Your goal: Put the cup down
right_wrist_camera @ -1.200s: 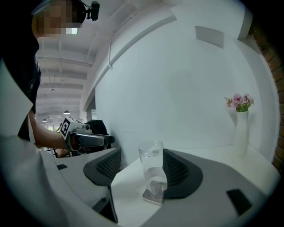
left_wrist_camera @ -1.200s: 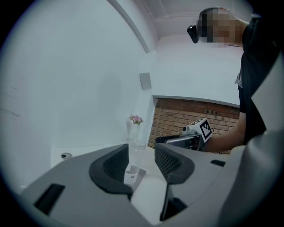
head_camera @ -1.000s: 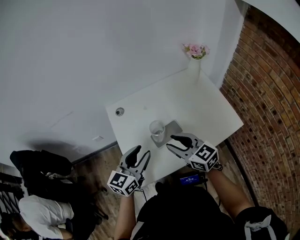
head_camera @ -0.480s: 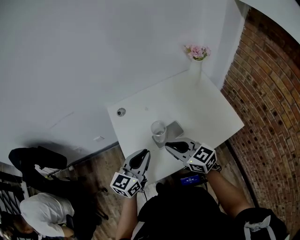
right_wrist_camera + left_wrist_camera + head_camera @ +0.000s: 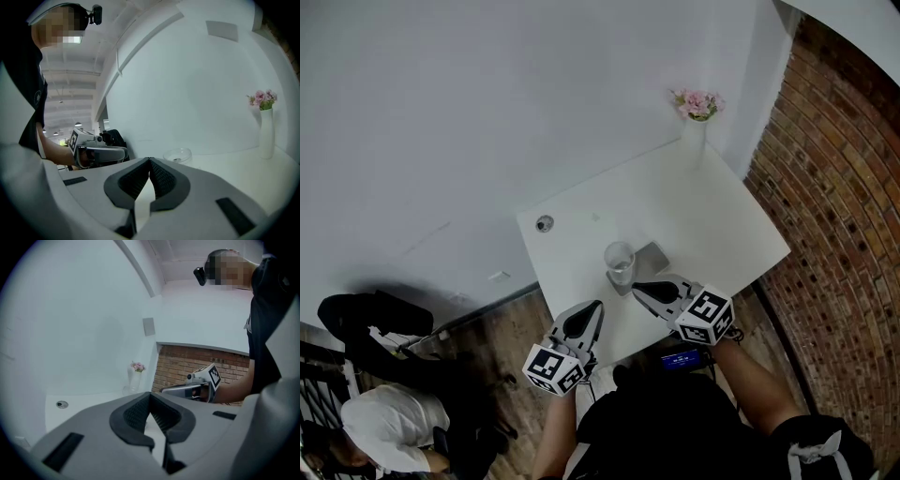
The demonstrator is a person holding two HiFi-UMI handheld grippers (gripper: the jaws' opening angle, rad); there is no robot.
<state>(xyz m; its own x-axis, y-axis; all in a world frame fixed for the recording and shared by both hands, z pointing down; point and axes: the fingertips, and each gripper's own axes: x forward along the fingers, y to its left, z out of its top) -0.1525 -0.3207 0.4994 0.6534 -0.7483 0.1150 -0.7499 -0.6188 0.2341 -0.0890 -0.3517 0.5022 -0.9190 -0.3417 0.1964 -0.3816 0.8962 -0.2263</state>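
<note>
- The cup [image 5: 620, 258] stands upright on the table [image 5: 712, 216], at the left end of a grey mat [image 5: 651, 255]. Whether its base is fully on the mat is hard to tell. It is free of both grippers, so the putting-down looks finished.
- The left gripper [image 5: 596, 307] sits at the table's near edge, short of the cup and to its left. Its jaws have just been closing and now meet pad to pad, with nothing between them.
- The right gripper [image 5: 636, 286] lies just in front of the cup, tips aimed across towards the left one. Its jaws are also pressed together on nothing (they too have just been closing).
- Both grippers are held roughly level and clear of the glass. That probably keeps them from knocking it now that it stands alone, and reads as a rest pose.
- The cup is clear glass and looks empty. The right gripper view shows a small dark speck low inside that I can't identify.
- A slim white vase [image 5: 690, 133] at the far corner holds pink flowers [image 5: 695, 101], well apart from the cup.
</note>
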